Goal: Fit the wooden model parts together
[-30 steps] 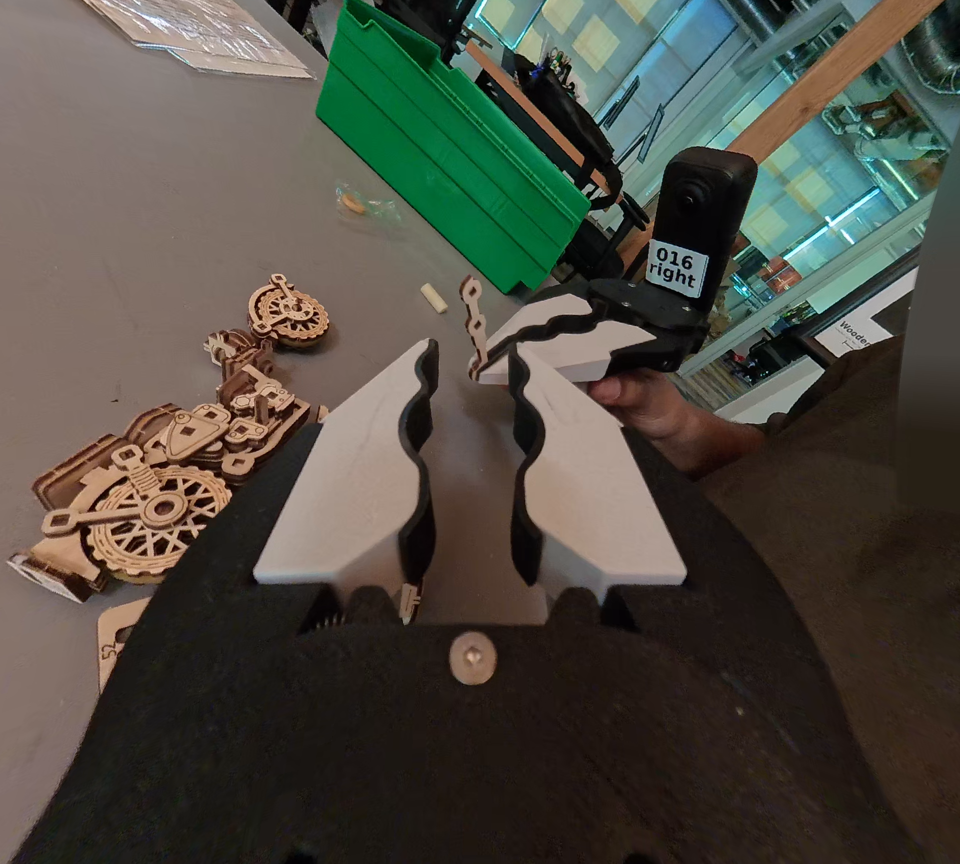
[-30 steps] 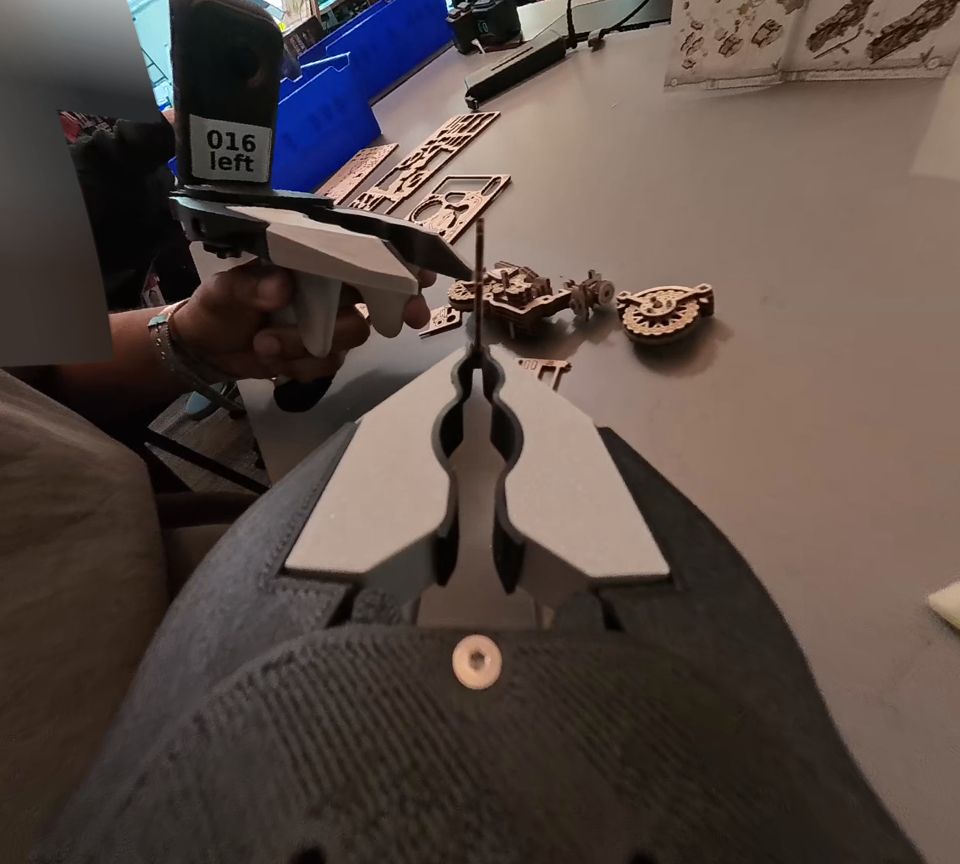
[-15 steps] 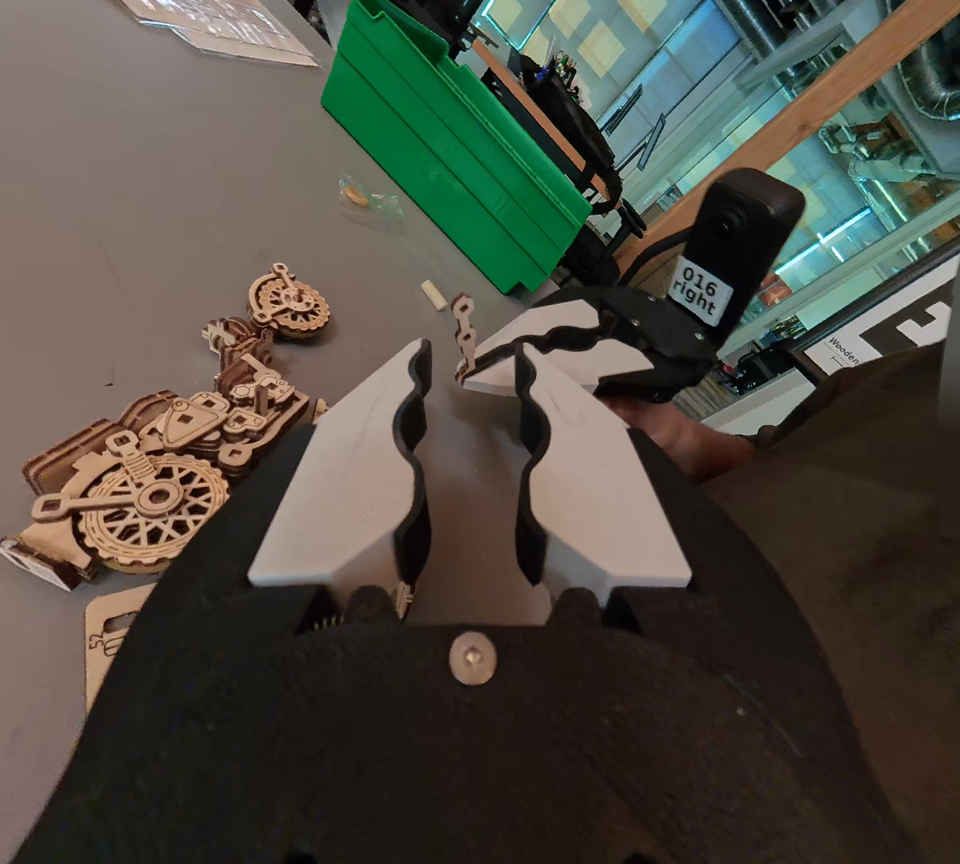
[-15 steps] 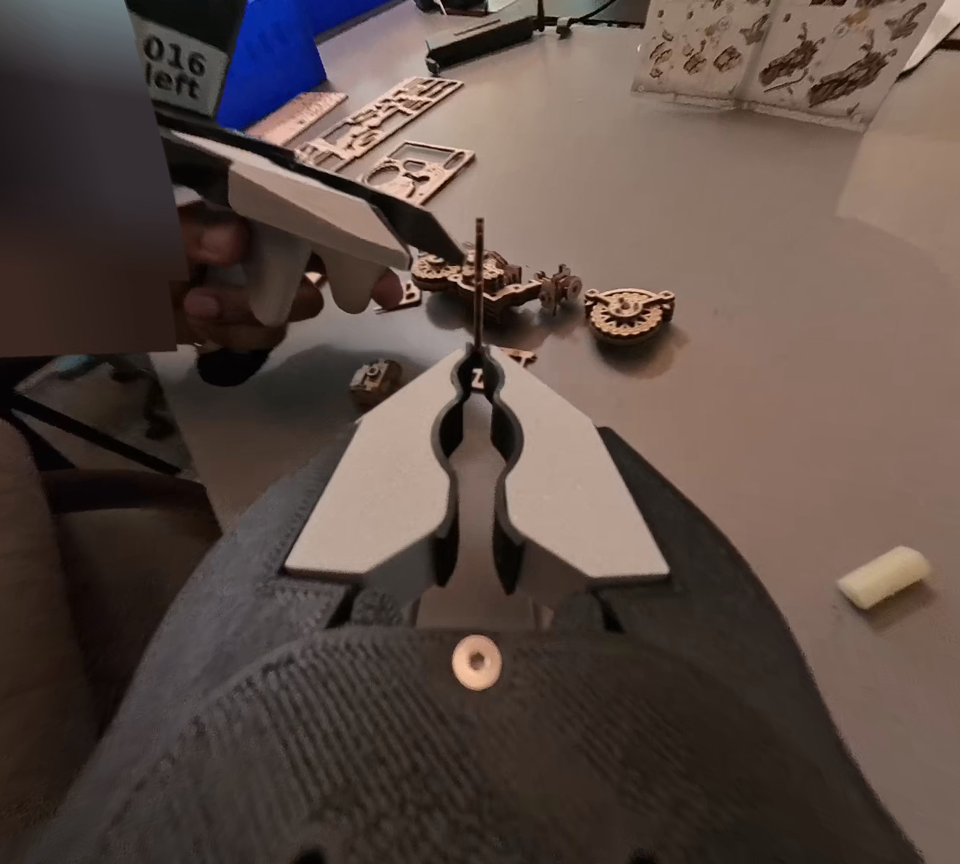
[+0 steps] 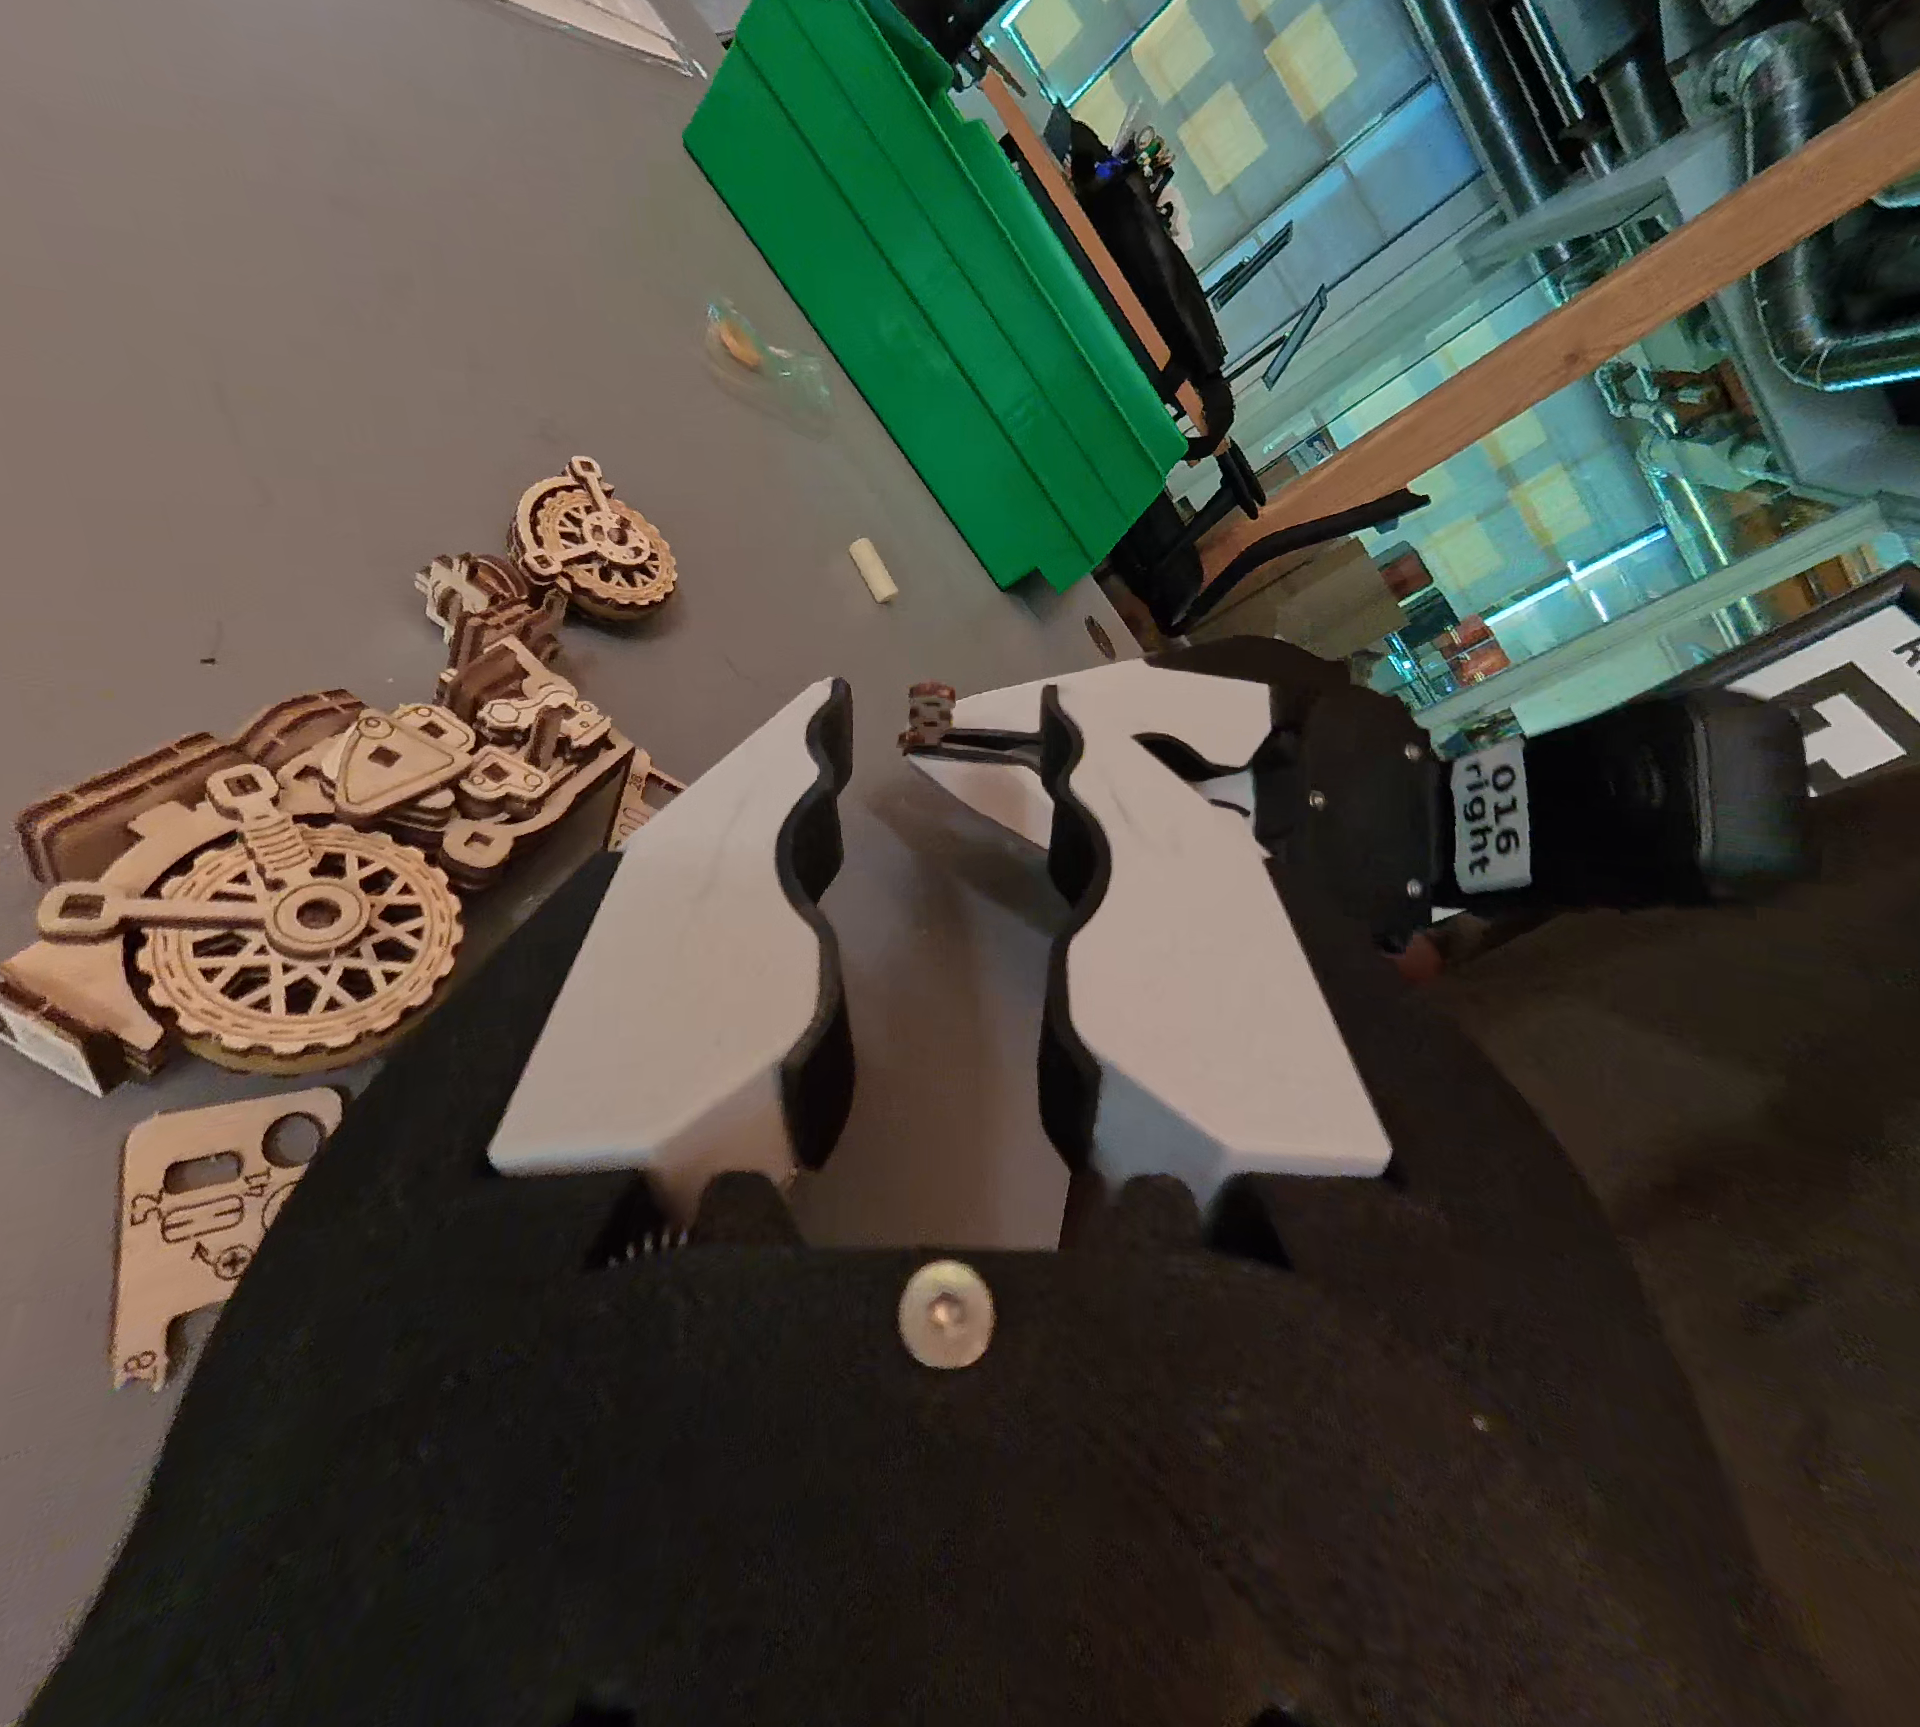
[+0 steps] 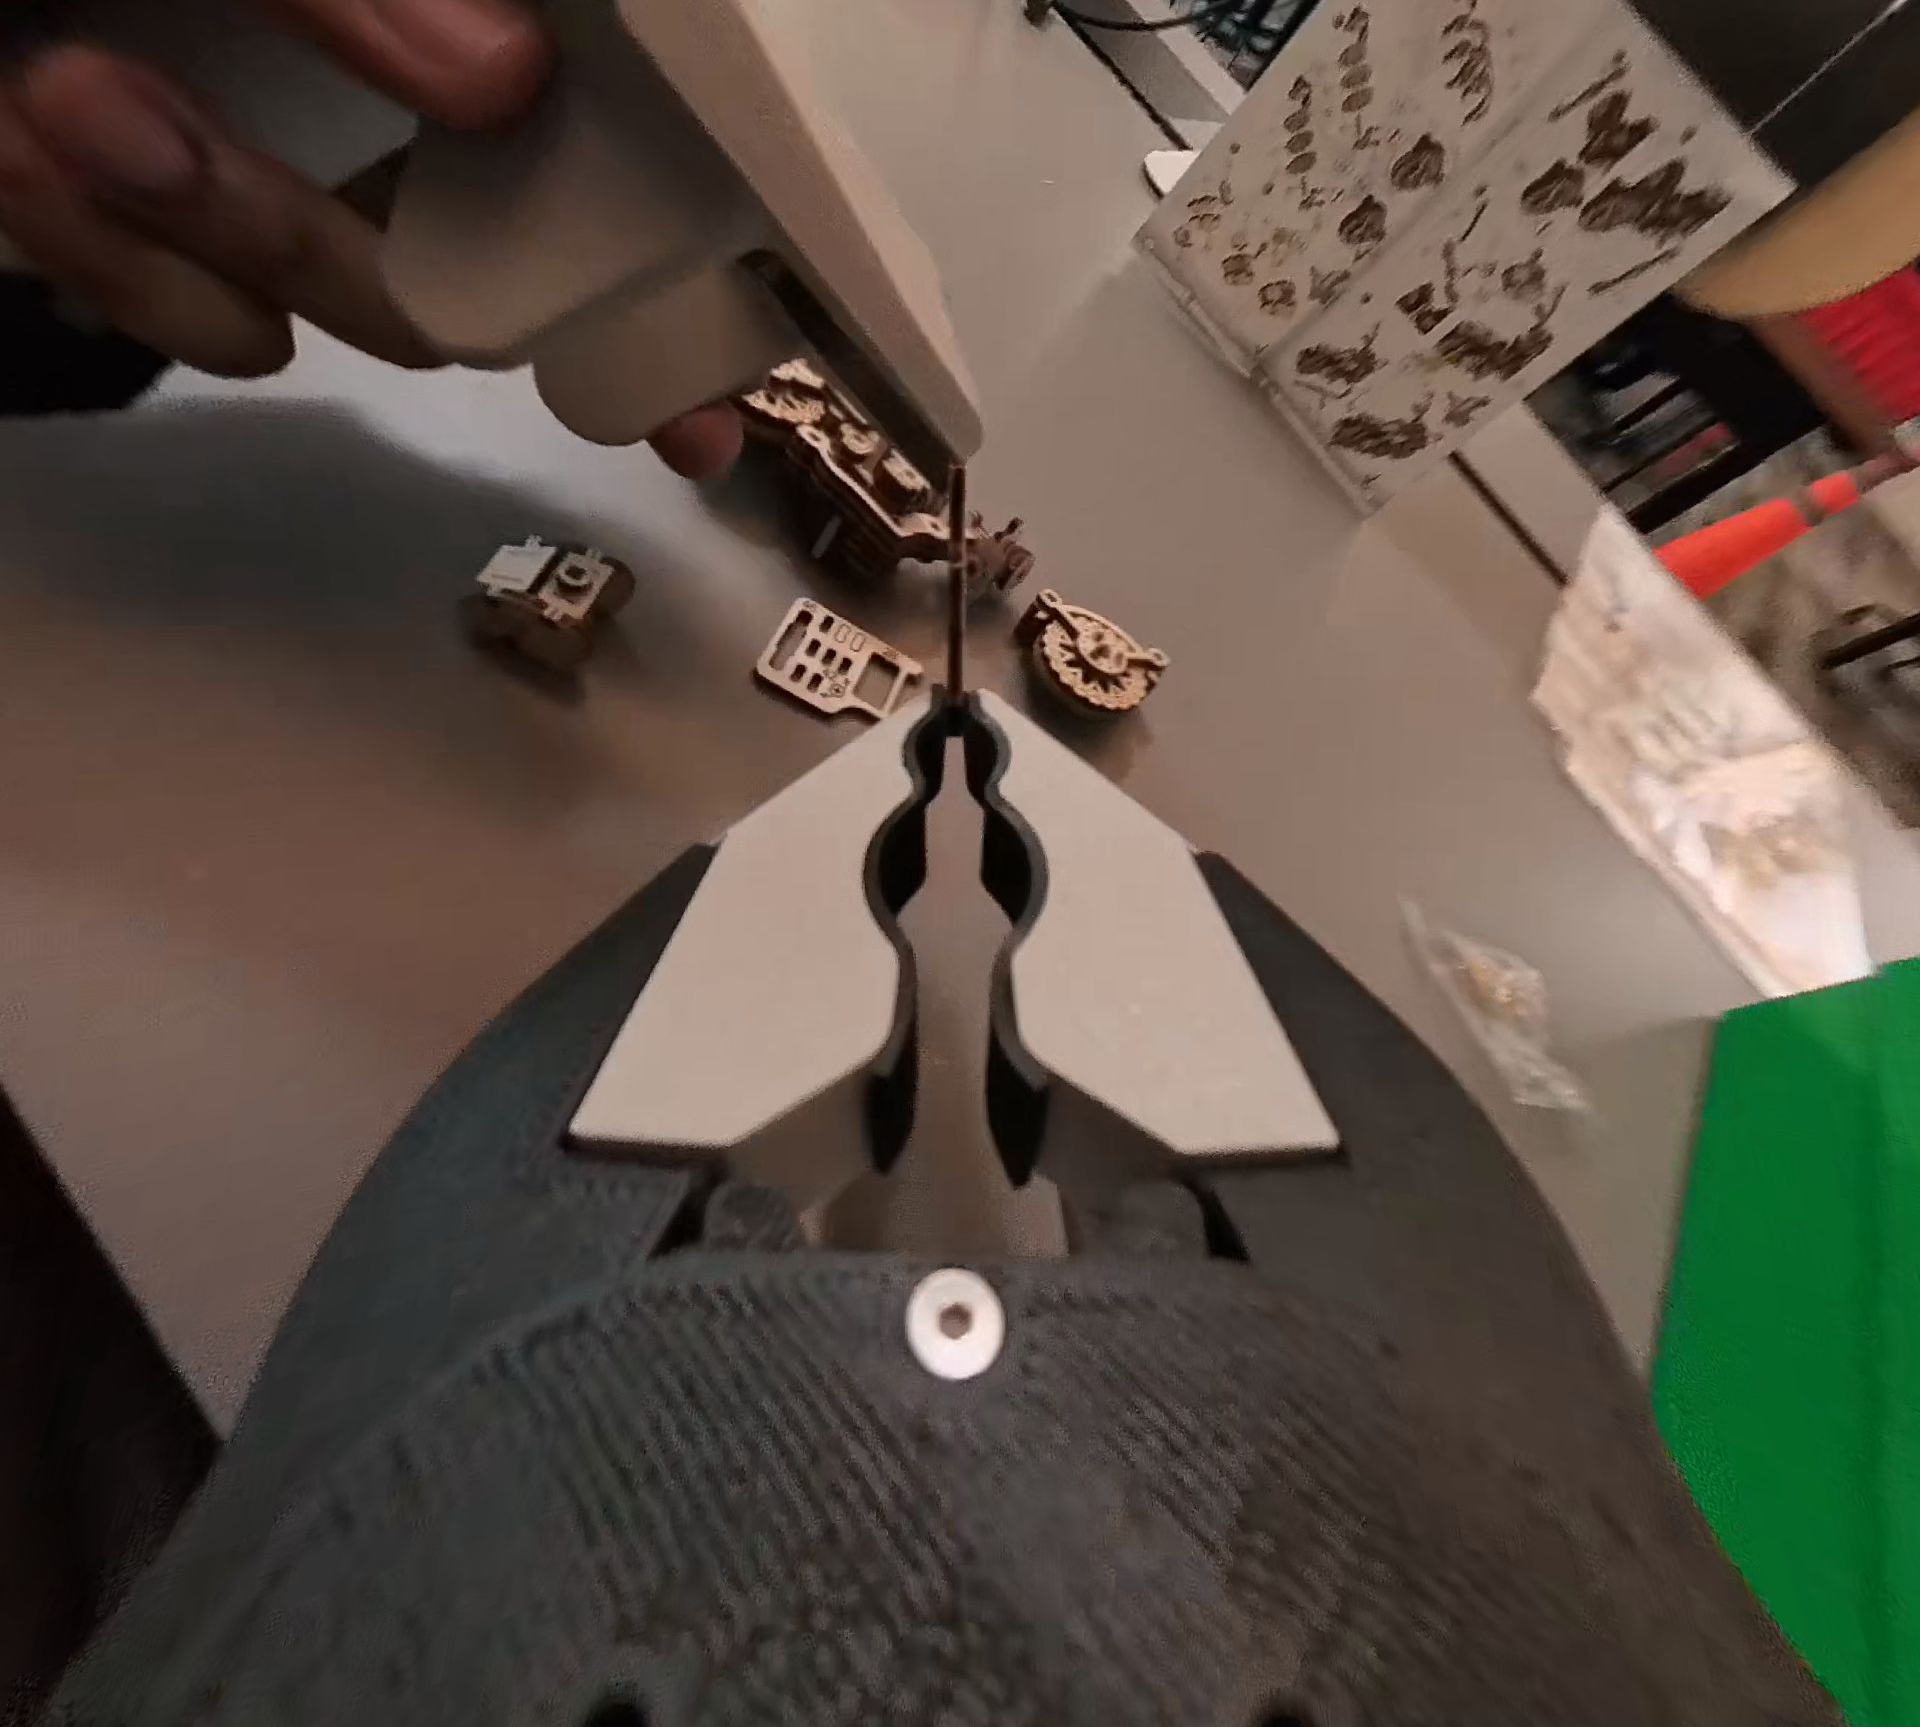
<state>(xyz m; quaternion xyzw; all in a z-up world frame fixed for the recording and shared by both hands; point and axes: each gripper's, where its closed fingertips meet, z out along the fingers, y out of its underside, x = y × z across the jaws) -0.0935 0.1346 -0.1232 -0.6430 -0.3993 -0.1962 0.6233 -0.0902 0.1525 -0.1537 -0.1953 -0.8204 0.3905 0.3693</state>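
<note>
Right wrist view: the right gripper (image 6: 954, 703) is pinching a thin wooden strip (image 6: 955, 581) edge-on at its very tips, so the strip is pointing toward twelve o'clock. This tip hold is probably leaving most of the strip free for the other tool to take or for slotting. Just beyond, the left gripper (image 6: 961, 441) is coming in from ten o'clock, one of its fingers (image 6: 831, 202) nearly meeting the strip's far end; contact cannot be told. A hand (image 6: 239, 77) is gripping its handle. Farther off on the grey table (image 6: 260, 742), a small wooden block (image 6: 545, 591) is lying at ten o'clock, a flat cut-out sheet (image 6: 836, 664) at eleven, a wooden wheel (image 6: 1091, 664) at one, and the part-built model (image 6: 862, 482) behind them. An instruction sheet (image 6: 1455, 150) is lying at one o'clock.

Left wrist view: the left gripper's jaws are standing spread and empty, with the strip's notched end (image 5: 928, 716) just ahead of the gap at twelve o'clock. A green bin (image 5: 935, 306) is sitting beyond.
</note>
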